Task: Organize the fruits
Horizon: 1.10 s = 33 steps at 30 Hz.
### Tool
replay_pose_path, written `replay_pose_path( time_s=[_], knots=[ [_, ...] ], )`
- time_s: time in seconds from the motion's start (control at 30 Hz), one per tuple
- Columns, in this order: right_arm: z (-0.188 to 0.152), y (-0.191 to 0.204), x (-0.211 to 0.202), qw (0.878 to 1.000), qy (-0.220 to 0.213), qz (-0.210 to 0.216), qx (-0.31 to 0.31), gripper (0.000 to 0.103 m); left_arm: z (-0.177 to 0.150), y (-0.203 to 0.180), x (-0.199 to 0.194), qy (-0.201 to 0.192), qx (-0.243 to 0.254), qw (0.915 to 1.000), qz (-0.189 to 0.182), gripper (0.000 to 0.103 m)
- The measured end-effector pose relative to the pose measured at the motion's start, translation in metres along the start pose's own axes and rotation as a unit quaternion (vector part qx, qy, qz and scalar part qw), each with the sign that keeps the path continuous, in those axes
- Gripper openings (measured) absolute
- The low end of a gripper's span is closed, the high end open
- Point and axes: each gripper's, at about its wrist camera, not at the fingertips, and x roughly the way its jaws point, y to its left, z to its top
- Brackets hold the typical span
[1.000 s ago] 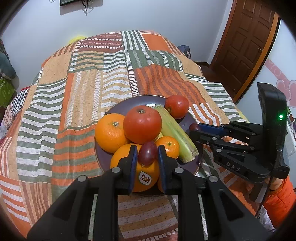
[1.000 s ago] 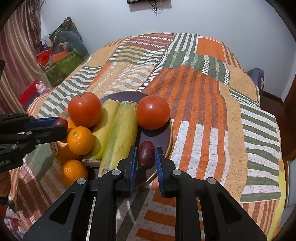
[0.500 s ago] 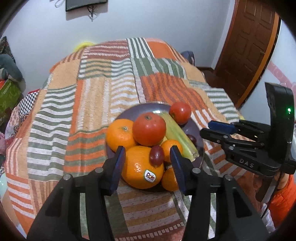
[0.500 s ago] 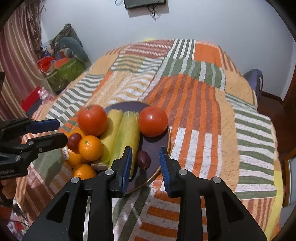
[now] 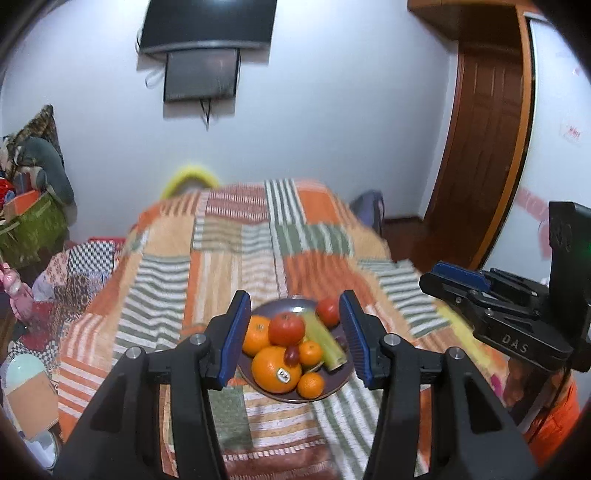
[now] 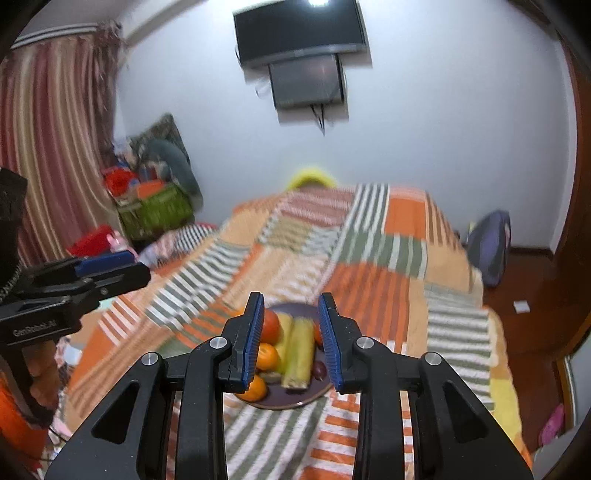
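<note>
A dark plate [image 5: 325, 395] sits on the patchwork bed cover and holds the fruit: a big orange with a sticker [image 5: 275, 369], a large tomato [image 5: 286, 328], a small tomato [image 5: 328, 311], small oranges [image 5: 310, 352], green corn [image 5: 325, 341] and a dark grape [image 5: 291, 354]. My left gripper [image 5: 293, 336] is open and empty, held back well above the plate. My right gripper [image 6: 291, 334] is open and empty too, also raised above the plate [image 6: 280, 402]; a second grape [image 6: 319, 368] lies on the plate's right side.
The striped patchwork bed [image 5: 221, 266] fills the middle. A green basket with clutter [image 6: 155, 214] stands at the left, a TV [image 6: 301, 29] hangs on the wall, a wooden door [image 5: 484, 140] is at the right, a blue bag [image 6: 491, 247] on the floor.
Both grippers opened, left a grape each on the plate, and pulled back and up, so the plate now looks small and far.
</note>
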Motion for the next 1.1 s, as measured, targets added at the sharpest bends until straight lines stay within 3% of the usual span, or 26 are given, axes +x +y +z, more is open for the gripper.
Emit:
replay_pose_path(
  time_s=[0.33,0.63,0.8,0.87,1.1],
  knots=[
    [0.009,0.036,-0.076,0.996,-0.090,0.011,-0.008,0.029,0.005,-0.019,-0.088,-0.091,-0.012,0.9957,0.013,0.050],
    [0.007,0.046,-0.098,0.991,-0.132,-0.009,-0.004,0.062,-0.003,-0.035,-0.135,-0.142,0.004,0.9891,0.039,0.070],
    [0.005,0.053,-0.105,0.988,-0.150,-0.029,-0.012,0.075,-0.009,-0.040,-0.145,-0.153,0.009,0.9870,0.047,0.087],
    [0.005,0.056,-0.107,0.987,-0.155,-0.032,-0.012,0.087,-0.011,-0.042,-0.147,-0.156,0.012,0.9863,0.052,0.091],
    [-0.001,0.057,-0.115,0.983,-0.175,-0.058,-0.006,0.103,-0.013,-0.045,-0.152,-0.160,0.013,0.9854,0.057,0.101]
  ],
)
